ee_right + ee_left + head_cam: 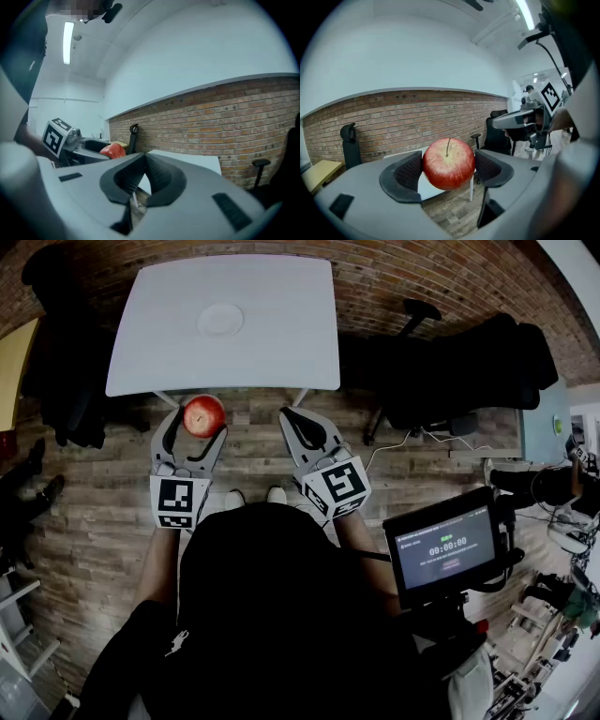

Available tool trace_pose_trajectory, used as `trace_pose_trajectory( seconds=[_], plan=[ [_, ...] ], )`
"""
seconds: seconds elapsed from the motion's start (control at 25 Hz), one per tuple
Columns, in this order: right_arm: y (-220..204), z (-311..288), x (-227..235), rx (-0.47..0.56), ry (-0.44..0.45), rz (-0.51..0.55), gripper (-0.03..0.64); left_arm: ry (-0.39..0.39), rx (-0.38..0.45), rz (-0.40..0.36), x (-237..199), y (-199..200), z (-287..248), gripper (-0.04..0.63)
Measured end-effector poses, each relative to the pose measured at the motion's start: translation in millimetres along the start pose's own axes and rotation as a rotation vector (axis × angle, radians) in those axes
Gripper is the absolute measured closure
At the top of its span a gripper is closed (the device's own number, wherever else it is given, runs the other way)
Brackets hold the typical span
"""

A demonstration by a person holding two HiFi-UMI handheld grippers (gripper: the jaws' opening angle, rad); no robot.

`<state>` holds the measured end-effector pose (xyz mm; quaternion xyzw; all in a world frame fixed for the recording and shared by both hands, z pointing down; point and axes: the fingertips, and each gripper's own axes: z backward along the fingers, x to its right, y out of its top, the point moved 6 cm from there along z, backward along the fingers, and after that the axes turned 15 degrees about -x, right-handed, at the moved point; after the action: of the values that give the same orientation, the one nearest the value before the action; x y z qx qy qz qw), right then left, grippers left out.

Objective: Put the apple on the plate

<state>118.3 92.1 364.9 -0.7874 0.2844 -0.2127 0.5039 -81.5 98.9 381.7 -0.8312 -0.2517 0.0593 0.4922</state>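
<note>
The left gripper [449,171] holds the red apple [449,163] pinched between its fingers [408,171], just short of the white bench [281,343] and well apart from the plate [221,319] at its middle. Beside it is the right gripper [142,161], fingers pressed together on nothing. The carry likely calls for a level hand and a steady squeeze until the apple is over the plate — then a low, gentle release.

Red apple [204,414], white table [281,334], brown planks.
I see the apple red, flecked pale yellow round its stem. The plate [221,319] is plain white like the table. My left gripper [197,423] and right gripper [292,416] are pale grey, with black dimpled pads and black-and-white square markers. The floor [94,502] shows grey-brown wood grain, and the wall [393,117] red-brown brick.
</note>
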Motion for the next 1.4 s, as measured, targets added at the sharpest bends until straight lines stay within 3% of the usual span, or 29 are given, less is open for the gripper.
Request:
trace_pose_trajectory(
  seconds=[0.52, 1.4],
  plan=[
    [8, -9, 6, -0.009, -0.03, -0.008, 0.612, -0.032, 0.015, -0.026, -13, 13, -12, 0.236],
    [15, -32, -2, -0.02, -0.044, -0.024, 0.612, -0.053, 0.024, -0.011, -38, 2, -20, 0.236]
  ],
)
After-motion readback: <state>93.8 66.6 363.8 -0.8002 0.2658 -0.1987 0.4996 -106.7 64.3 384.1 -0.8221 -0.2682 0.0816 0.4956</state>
